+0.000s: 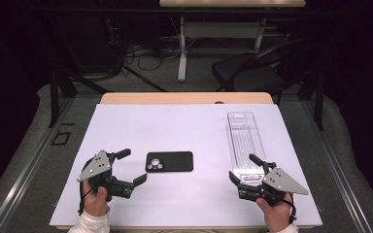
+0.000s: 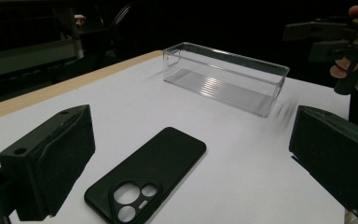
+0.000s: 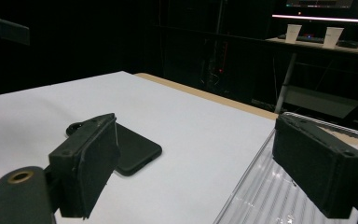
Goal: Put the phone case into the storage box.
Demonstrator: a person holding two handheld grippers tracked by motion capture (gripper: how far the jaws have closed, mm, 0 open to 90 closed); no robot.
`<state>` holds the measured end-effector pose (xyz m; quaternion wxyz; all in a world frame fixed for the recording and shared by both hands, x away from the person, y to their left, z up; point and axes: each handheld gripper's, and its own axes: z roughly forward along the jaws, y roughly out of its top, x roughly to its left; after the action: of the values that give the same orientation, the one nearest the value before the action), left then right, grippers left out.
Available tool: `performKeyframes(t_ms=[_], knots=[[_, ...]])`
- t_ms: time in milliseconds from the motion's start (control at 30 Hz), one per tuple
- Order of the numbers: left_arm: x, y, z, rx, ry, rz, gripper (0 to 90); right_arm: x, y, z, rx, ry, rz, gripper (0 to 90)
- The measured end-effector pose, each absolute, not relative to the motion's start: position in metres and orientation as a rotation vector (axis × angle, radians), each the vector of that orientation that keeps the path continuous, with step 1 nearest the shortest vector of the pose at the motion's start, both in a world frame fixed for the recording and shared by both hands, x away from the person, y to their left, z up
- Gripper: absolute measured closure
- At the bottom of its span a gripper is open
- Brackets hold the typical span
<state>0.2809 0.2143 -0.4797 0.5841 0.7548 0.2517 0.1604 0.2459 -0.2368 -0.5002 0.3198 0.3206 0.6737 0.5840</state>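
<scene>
High view: one flat black phone case (image 1: 169,161), one long clear plastic tray (image 1: 245,143), white table (image 1: 184,126); left gripper (image 1: 129,167) and right gripper (image 1: 245,170) both spread, grasping nothing, unobstructed.

bright white table (image 1: 184,131), dark surroundings, slight motion blur.

surface: white table (image 1: 184,126) | on it: black phone case (image 1: 169,161), clear plastic tray (image 1: 245,141), well apart
</scene>
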Motion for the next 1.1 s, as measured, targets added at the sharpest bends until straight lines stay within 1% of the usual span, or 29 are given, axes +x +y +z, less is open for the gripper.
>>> performKeyframes(t_ms=[100, 267, 467, 633, 800, 1100], knots=[[0.282, 0.214, -0.480, 1.765, 0.590, 0.360, 0.5, 0.247, -0.237, -0.501, 0.845, 1.779, 1.529, 13.7], [0.283, 0.211, -0.482, 1.819, 0.595, 0.341, 0.5, 0.248, -0.236, -0.501, 0.860, 1.783, 1.537, 13.7], [0.283, 0.213, -0.479, 1.817, 0.621, 0.327, 0.5, 0.247, -0.233, -0.501, 0.845, 1.797, 1.517, 13.7], [0.288, 0.213, -0.475, 1.828, 0.645, 0.290, 0.5, 0.248, -0.231, -0.501, 0.837, 1.810, 1.517, 13.7], [0.300, 0.211, -0.475, 1.834, 0.742, 0.238, 0.5, 0.250, -0.229, -0.503, 0.840, 1.821, 1.528, 13.7], [0.315, 0.203, -0.466, 1.918, 0.786, 0.231, 0.5, 0.252, -0.228, -0.503, 0.836, 1.830, 1.536, 13.7]])
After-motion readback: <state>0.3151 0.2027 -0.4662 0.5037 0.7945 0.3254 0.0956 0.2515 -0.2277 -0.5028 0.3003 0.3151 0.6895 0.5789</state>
